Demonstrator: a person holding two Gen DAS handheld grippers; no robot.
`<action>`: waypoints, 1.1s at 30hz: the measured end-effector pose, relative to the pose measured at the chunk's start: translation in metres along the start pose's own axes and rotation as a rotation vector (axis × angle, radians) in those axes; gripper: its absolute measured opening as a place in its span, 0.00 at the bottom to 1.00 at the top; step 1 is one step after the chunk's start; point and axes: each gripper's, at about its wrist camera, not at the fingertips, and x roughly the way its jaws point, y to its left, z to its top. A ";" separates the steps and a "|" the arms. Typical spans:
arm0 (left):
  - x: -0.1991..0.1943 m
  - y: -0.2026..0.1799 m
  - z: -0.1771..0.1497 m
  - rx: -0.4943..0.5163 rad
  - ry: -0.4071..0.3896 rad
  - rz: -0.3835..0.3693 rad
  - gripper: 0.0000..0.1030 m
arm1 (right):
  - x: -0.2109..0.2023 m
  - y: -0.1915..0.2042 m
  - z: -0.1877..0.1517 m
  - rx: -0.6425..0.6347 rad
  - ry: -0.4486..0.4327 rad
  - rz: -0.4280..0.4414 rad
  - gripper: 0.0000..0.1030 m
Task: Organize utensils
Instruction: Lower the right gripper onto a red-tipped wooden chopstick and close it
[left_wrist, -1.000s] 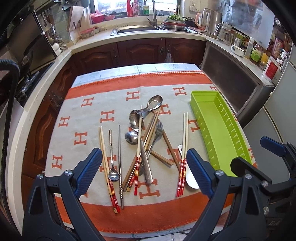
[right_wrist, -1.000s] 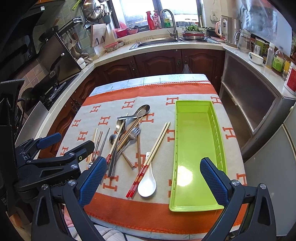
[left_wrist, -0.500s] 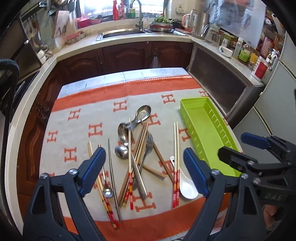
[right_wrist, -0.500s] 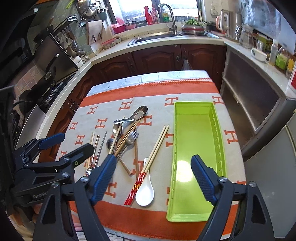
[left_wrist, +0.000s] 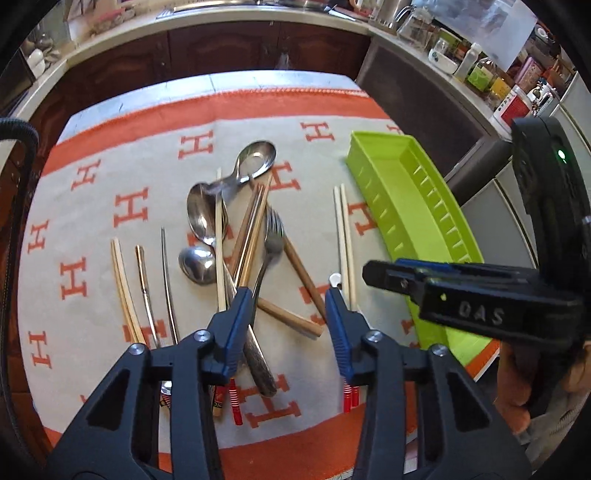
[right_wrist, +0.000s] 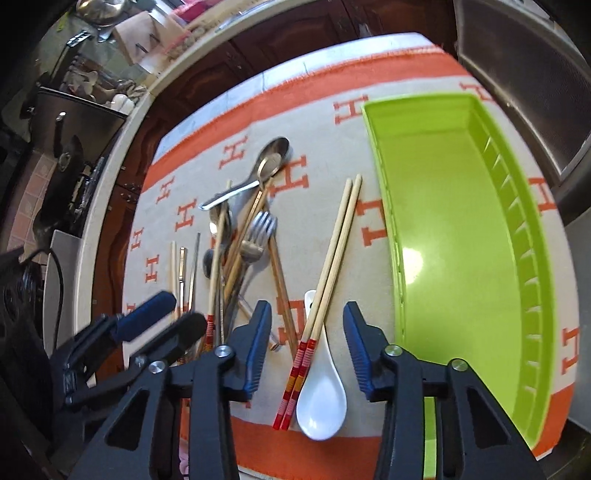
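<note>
A heap of metal spoons (left_wrist: 201, 218), a fork (left_wrist: 271, 236) and wooden chopsticks (left_wrist: 247, 232) lies mid-cloth. My left gripper (left_wrist: 290, 317) is open and empty, low over the heap's near end, above a brown chopstick (left_wrist: 303, 273). A red-tipped chopstick pair (right_wrist: 328, 266) lies across a white ceramic spoon (right_wrist: 321, 402). My right gripper (right_wrist: 306, 343) is open and empty, its fingers on either side of that pair and spoon. The green tray (right_wrist: 458, 236) lies empty at the right; it also shows in the left wrist view (left_wrist: 406, 206).
More chopsticks and a thin metal spoon (left_wrist: 146, 288) lie left of the heap. The table carries an orange and beige cloth (left_wrist: 122, 177). A dark cabinet (left_wrist: 413, 96) stands close beyond the tray. The right gripper body (left_wrist: 461, 295) crosses the left wrist view.
Both grippers have dropped low and forward toward the utensils. Both jaws have narrowed but stay open. The right gripper now straddles the red-tipped chopsticks and white spoon.
</note>
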 end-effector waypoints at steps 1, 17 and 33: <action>0.004 0.001 -0.002 -0.003 0.005 -0.003 0.34 | 0.007 -0.001 0.002 0.008 0.008 -0.007 0.35; 0.014 0.015 -0.006 -0.041 0.025 -0.039 0.34 | 0.072 0.007 0.029 0.041 0.097 -0.139 0.10; 0.014 0.017 -0.003 -0.047 0.015 -0.028 0.34 | 0.085 0.039 0.023 -0.044 0.130 -0.259 0.10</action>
